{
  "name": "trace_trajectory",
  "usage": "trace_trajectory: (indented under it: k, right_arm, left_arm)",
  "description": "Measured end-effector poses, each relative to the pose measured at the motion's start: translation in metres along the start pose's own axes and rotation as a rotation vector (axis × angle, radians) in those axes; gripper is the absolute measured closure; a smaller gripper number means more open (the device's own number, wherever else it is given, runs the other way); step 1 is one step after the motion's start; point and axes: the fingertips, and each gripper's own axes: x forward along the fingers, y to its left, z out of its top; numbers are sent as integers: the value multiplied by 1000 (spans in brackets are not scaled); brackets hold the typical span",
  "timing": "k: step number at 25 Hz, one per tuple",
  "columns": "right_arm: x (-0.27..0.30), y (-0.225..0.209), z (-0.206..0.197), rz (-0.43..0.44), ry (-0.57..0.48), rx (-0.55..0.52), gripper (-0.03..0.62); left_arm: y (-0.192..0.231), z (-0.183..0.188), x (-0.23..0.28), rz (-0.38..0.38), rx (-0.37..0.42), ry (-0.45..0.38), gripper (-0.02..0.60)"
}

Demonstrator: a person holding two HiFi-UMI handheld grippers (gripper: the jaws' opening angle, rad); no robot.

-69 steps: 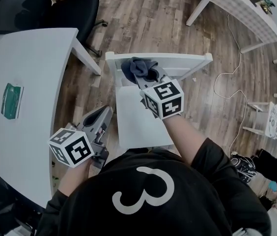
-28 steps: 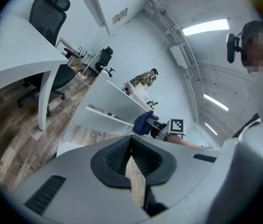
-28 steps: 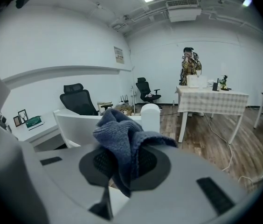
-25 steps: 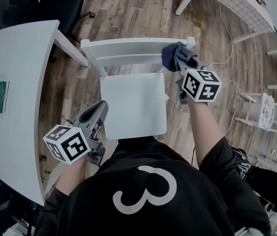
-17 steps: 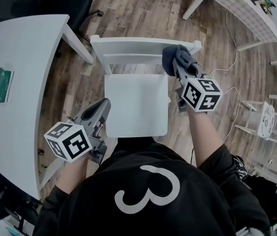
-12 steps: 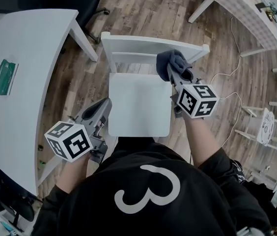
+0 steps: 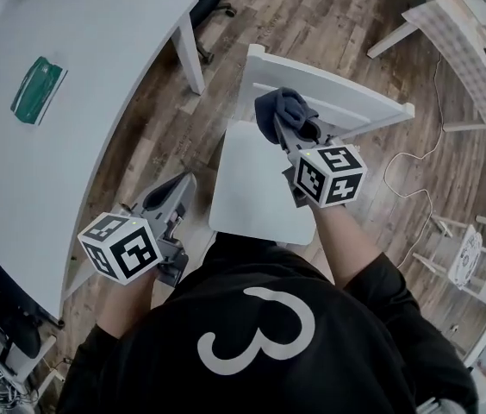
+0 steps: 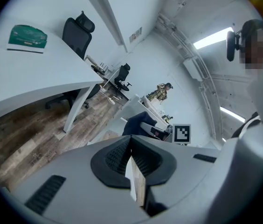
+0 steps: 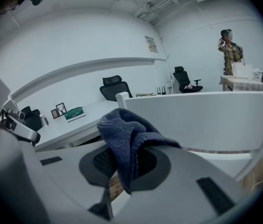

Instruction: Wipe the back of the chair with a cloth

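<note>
The white chair stands in front of me, its backrest (image 7: 338, 89) beyond the seat (image 7: 256, 184). My right gripper (image 7: 290, 128) is shut on a dark blue cloth (image 7: 279, 108), which rests on the left part of the backrest's top rail. In the right gripper view the cloth (image 9: 127, 134) bulges out between the jaws, with the backrest (image 9: 206, 120) just behind it. My left gripper (image 7: 172, 197) hangs left of the seat, shut on nothing. From the left gripper view (image 8: 131, 160) the cloth (image 8: 134, 124) shows ahead.
A large white table (image 7: 88, 136) with a green book (image 7: 38, 89) stands close on the left, its leg (image 7: 190, 54) near the chair. Another white table (image 7: 463, 28) is at the far right. A cable (image 7: 415, 166) lies on the wood floor. A person (image 9: 229, 48) stands far off.
The right gripper carried the cloth from the backrest's left end to its right end, then back along the rail to the left part. The left gripper stayed put.
</note>
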Motion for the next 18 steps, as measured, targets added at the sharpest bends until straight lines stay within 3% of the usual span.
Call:
trace_trajectory:
  k: [11,18]
  right_arm:
    - [57,5,-6,-40,47,-27,542]
    - [73,-10,0,-85,43,-5,542]
  left_arm:
    - [35,-1,-36,64,-49,-48,568]
    - [45,-11,-42,98,-43,-37,568]
